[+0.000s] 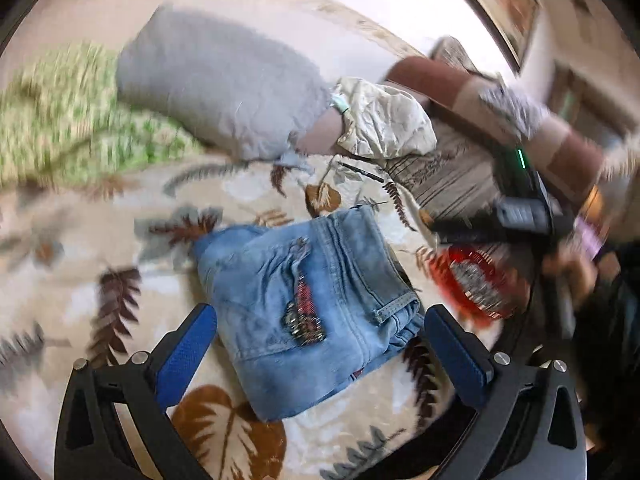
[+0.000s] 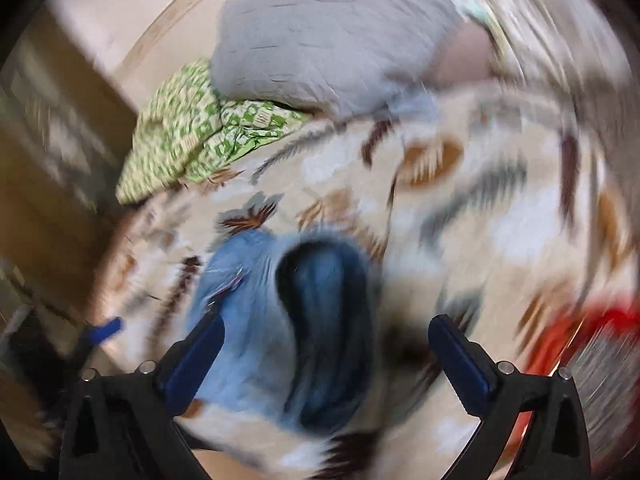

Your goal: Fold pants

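Note:
A pair of light-blue jeans [image 1: 280, 280] lies folded into a compact bundle on a cream blanket [image 1: 100, 240] printed with brown and grey leaves. It has a beaded patch on top and the waistband to the right. My left gripper [image 1: 320, 314] hovers above it, open, blue pads wide apart on either side and touching nothing. The right wrist view is heavily blurred. There the jeans [image 2: 248, 280] show a dark opening, and my right gripper [image 2: 326, 320] stands open over them, empty. A patterned sleeve [image 1: 516, 112] reaches in at the right of the left wrist view.
A grey pillow [image 1: 216, 80] and a green-and-white patterned cloth [image 1: 60, 120] lie at the far side of the bed. Crumpled cream fabric [image 1: 384, 120] and a pen [image 1: 360, 172] sit behind the jeans. A red patterned item [image 1: 472, 280] lies to the right.

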A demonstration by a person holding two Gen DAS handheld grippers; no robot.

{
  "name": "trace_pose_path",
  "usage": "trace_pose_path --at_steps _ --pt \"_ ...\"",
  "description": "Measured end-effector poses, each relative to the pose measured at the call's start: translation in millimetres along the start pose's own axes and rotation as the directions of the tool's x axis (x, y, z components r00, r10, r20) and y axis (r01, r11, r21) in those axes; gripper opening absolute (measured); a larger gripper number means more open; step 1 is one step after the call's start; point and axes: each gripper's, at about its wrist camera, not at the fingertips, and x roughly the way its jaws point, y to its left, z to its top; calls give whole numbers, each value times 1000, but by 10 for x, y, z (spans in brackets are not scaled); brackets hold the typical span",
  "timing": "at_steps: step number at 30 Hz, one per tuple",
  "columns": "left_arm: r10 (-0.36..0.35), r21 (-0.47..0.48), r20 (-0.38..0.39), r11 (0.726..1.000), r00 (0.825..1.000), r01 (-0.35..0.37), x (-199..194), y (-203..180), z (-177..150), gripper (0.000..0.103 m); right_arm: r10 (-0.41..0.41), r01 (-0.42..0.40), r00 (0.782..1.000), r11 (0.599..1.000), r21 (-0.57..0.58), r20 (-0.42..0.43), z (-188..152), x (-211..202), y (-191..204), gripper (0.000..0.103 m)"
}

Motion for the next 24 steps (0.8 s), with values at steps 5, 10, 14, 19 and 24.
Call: trace_pose_path --at_steps 5,10,14,19,24 --pt "-113 -206 -54 974 992 100 162 515 -22 103 150 -139 988 968 208 -36 -451 266 -237 103" --pt "-170 -363 -130 925 977 113 482 795 -122 103 200 -179 979 938 299 -44 -639 489 -332 103" --pt "-190 -436 -174 895 966 98 718 887 -140 103 203 -169 976 932 320 -78 -659 692 -352 103" --pt "-223 -490 -225 867 948 88 1006 898 -156 103 230 -184 969 919 349 -94 -608 925 -370 103" --pt "-252 -496 -241 862 937 104 1169 849 -196 103 234 -183 967 916 358 -104 -574 1152 -344 103"
